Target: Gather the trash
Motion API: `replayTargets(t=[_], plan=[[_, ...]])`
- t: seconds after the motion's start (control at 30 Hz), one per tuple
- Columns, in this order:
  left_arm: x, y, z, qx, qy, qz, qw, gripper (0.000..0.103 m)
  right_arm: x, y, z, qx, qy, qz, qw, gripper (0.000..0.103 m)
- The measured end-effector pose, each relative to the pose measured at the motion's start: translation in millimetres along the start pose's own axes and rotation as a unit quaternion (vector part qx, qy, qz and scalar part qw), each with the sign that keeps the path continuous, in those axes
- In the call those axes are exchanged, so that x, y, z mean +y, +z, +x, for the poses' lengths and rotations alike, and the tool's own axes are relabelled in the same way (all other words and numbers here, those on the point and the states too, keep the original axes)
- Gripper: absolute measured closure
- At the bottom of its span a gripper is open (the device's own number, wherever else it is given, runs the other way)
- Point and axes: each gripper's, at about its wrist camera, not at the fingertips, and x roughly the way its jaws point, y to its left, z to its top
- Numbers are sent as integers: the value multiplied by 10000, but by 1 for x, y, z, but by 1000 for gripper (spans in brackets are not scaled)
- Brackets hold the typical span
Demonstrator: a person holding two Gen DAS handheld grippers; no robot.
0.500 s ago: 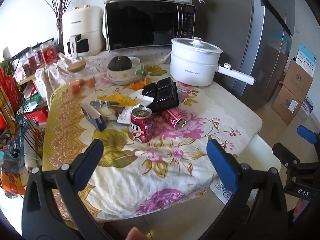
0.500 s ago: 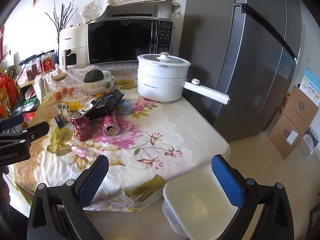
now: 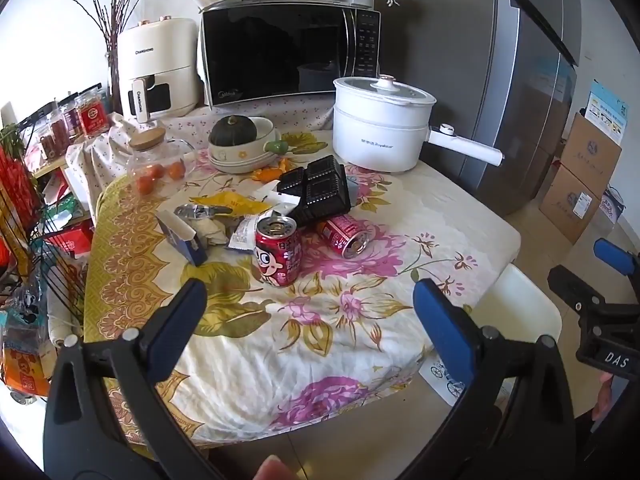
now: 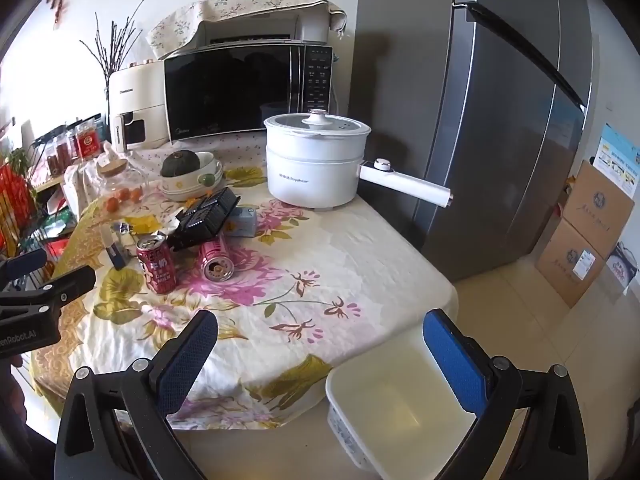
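A red can point(image 3: 278, 251) stands upright on the flowered tablecloth point(image 3: 360, 320); it also shows in the right wrist view point(image 4: 157, 264). A second red can point(image 3: 344, 232) lies on its side beside it, also seen from the right point(image 4: 216, 260). Behind them lie a black plastic tray point(image 3: 316, 192), crumpled wrappers point(image 3: 228, 220) and a small blue box point(image 3: 182, 236). A white bin point(image 4: 400, 404) stands on the floor at the table's near right corner. My left gripper point(image 3: 310, 316) is open and empty, short of the upright can. My right gripper point(image 4: 320, 352) is open and empty above the table edge and bin.
A white electric pot point(image 3: 380, 128) with a long handle, a microwave point(image 3: 288, 52), an air fryer point(image 3: 158, 68), a bowl with a squash point(image 3: 240, 140) and a glass jar point(image 3: 156, 160) crowd the table's back. A grey fridge point(image 4: 500, 120) and cardboard boxes point(image 4: 592, 232) stand right.
Both grippers have crept slightly forward toward the table; the cans look a little larger. Nothing was taken hold of.
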Motion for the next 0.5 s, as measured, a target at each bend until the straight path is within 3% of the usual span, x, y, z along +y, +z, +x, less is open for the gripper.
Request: replayTargets(t=[0.5], plan=[[-1,0,-2,-49,-11,-7,10000,1,-5,1,-2,-112,58,216,9997,0]])
